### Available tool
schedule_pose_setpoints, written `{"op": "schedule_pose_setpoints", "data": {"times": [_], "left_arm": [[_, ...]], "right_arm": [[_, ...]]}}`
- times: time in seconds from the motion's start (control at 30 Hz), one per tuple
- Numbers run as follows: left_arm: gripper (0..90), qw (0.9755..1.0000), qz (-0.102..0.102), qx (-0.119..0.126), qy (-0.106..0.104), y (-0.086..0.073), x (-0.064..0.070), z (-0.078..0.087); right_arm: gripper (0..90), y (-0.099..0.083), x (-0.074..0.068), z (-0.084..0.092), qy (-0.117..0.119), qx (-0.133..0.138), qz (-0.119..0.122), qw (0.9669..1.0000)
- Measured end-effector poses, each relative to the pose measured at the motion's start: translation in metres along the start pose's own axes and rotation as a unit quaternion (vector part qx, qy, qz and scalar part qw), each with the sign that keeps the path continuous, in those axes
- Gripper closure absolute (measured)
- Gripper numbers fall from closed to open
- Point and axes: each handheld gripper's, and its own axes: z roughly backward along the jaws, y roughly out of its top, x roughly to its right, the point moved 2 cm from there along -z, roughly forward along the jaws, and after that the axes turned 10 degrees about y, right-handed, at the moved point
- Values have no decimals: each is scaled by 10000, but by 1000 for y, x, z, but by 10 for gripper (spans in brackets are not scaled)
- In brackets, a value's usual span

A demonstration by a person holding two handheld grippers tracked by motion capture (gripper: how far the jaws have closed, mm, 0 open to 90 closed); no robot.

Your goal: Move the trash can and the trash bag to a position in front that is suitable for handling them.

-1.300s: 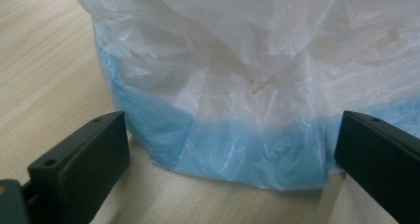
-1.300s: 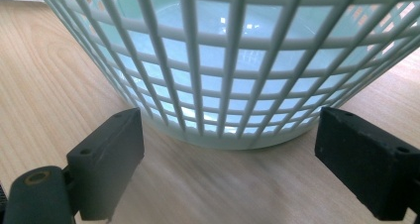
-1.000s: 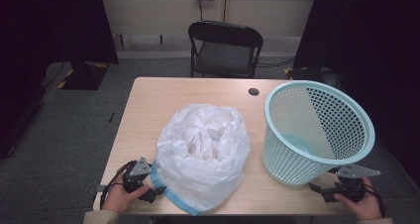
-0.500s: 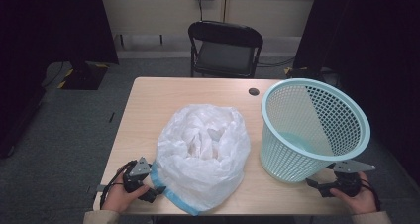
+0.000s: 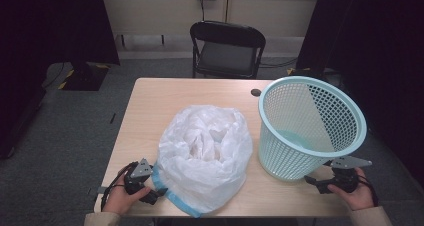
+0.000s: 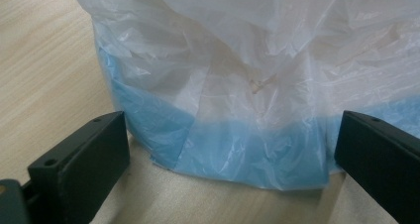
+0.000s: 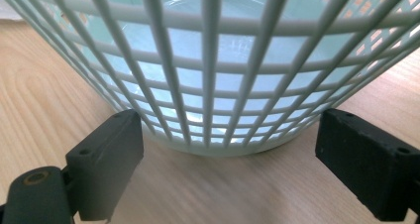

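**A:** So from where I'm standing, both grippers are wide open and holding nothing. The left gripper point(image 5: 148, 188) sits at the near left table edge, jaws spread either side of the blue bottom band of the bag point(image 5: 205, 158), which lies puffed up mid-table. The right gripper point(image 5: 320, 182) is low at the foot of the basket point(image 5: 310, 126), jaws flanking its base, not touching as far as I can tell.

**B:** What's the risk, you think?

**A:** The bag mostly. That film is thin and slippery, so if the left jaws close on just a fold, I'd guess it slides out or stretches. The basket looks tipped toward the bag rather than flat on the table point(image 5: 165, 101), though that's hard to call from above. A nudge at its foot could roll it, and it's already close to the right edge.

**B:** Any brand or print on either?

**A:** Nope, nothing readable. Bag is plain white with the blue strip, basket is plain mint lattice. No labels on the jaws.
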Motion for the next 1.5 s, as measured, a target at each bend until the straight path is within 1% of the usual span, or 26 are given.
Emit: {"op": "schedule_pose_setpoints", "data": {"times": [0.03, 0.27, 0.67, 0.8, 0.83, 0.93, 1.07, 1.17, 1.23, 1.33, 1.5], "left_arm": [[0, 10000, 0, 2, -1, 0, 0, 0], [0, 10000, -1, 0, 1, 0, 0, 0], [0, 10000, 1, 0, 1, 0, 0, 0], [0, 10000, -2, 2, 0, 0, 0, 0], [0, 10000, 0, 2, 0, 0, 0, 0], [0, 10000, 1, 3, 0, 0, 0, 0], [0, 10000, 1, -1, -1, 0, 0, 0], [0, 10000, 7, 0, -10, 0, 0, 0], [0, 10000, -1, 0, -17, 0, 0, 0], [0, 10000, -3, 2, -15, 0, 0, 0], [0, 10000, -10, 2, -14, 0, 0, 0]], "right_arm": [[106, 1, 0, -1, 3, 8, -33, 10000], [105, 6, 1, -7, 26, 35, -70, 10000], [105, 16, 4, -21, 33, 87, -58, 9999], [105, 15, 1, -21, 36, 104, -48, 9999], [105, 14, 0, -19, 22, 113, -95, 9999], [105, 10, -4, -16, 35, 167, -101, 9998], [105, 1, -12, -15, 96, -28, -105, 9999], [105, -4, -16, -17, 29, -313, 31, 9995], [105, -6, -16, -19, 82, -317, -14, 9995], [105, -8, -15, -22, 62, -393, -50, 9992], [105, -10, -15, -26, 50, -509, -42, 9987]]}}
